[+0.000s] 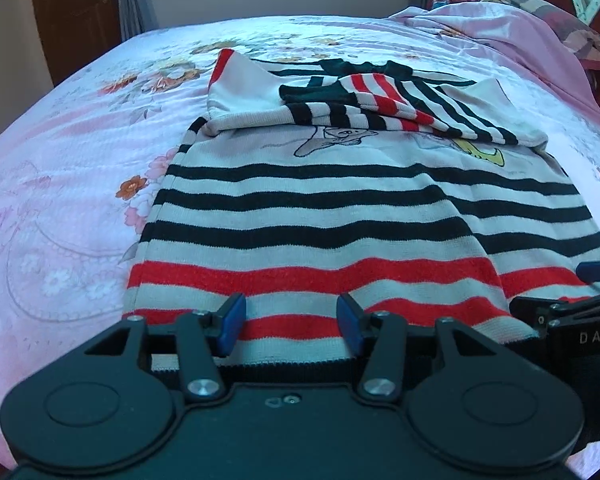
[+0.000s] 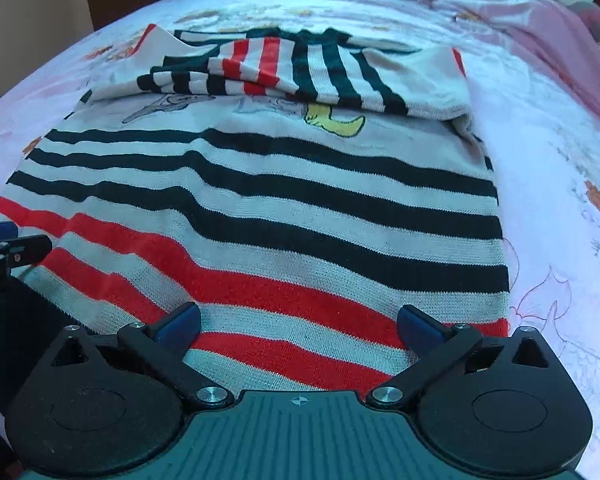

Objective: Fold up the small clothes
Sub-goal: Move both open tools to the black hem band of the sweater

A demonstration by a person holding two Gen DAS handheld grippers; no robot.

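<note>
1. A small knitted sweater (image 1: pixel 340 200) lies spread flat on a bed (image 1: pixel 80 200), its hem toward the cameras.
2. Its body is off-white with black stripes across the middle and red stripes near the hem; a narrow black band edges the hem.
3. A cartoon drawing (image 2: pixel 260 112) with a yellow patch sits on the chest, partly covered.
4. Both striped sleeves (image 1: pixel 380 108) are folded inward across the chest, overlapping at the far end.
</note>
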